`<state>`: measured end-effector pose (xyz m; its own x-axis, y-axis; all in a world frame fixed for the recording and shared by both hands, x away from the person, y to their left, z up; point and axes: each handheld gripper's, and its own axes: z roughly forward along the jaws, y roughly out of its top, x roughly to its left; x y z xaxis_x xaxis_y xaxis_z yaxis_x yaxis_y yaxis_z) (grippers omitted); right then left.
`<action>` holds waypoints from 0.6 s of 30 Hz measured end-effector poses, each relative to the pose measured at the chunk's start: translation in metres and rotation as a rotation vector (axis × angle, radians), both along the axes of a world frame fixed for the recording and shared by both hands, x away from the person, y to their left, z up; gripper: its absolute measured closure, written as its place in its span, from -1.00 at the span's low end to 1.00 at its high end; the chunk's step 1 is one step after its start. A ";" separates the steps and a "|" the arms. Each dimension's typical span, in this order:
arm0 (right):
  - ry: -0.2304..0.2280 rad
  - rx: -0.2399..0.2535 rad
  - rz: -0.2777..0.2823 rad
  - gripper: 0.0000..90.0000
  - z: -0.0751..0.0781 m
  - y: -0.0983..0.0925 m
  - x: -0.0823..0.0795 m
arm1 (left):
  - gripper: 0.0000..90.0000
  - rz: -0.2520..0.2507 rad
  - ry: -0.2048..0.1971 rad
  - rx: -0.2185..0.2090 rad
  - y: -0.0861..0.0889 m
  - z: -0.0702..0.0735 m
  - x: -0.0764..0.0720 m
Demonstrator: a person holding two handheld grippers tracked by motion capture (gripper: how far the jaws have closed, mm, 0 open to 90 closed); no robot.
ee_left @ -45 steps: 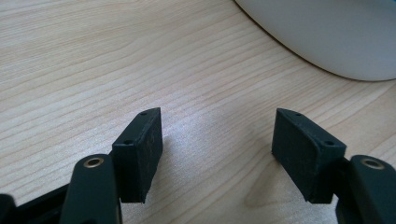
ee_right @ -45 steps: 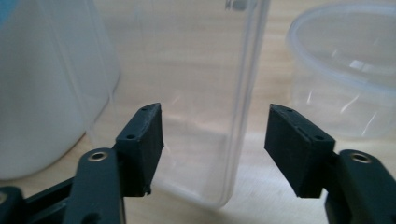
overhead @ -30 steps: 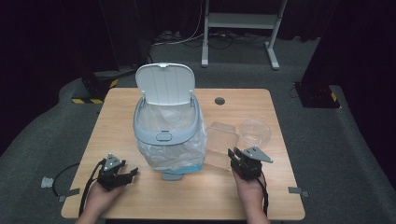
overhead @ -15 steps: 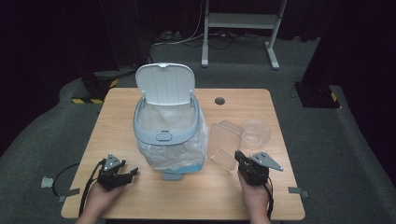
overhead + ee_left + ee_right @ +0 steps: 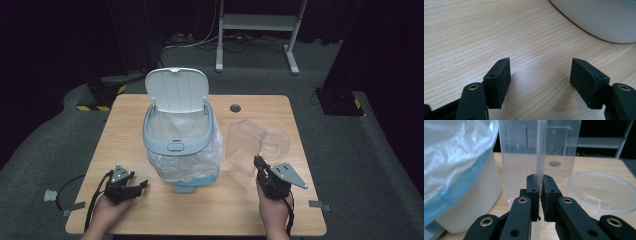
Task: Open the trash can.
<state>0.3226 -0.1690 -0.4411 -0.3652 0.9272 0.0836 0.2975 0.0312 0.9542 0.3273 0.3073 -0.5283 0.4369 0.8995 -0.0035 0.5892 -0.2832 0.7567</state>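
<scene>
Right tongs (image 5: 260, 164) on clear container (image 5: 243, 145)

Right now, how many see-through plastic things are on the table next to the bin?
2. A clear square plastic container stands right of the white lidded bin, pinched by the right tool. A clear round plastic lid lies flat just beyond it.

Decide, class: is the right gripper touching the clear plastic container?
Touching. The right gripper view shows the right gripper with both pads pressed on the wall of the clear plastic container.
</scene>
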 end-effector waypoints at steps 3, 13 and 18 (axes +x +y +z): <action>-0.028 0.010 -0.008 0.90 0.008 0.000 -0.001 | -0.28 -0.003 0.001 -0.001 0.000 0.000 0.000; -0.097 0.024 -0.022 0.90 0.032 0.002 -0.001 | -0.30 -0.008 0.001 0.001 0.000 0.000 0.000; -0.144 0.042 -0.028 0.90 0.047 0.001 -0.002 | -0.30 -0.009 0.001 0.002 0.000 0.000 0.000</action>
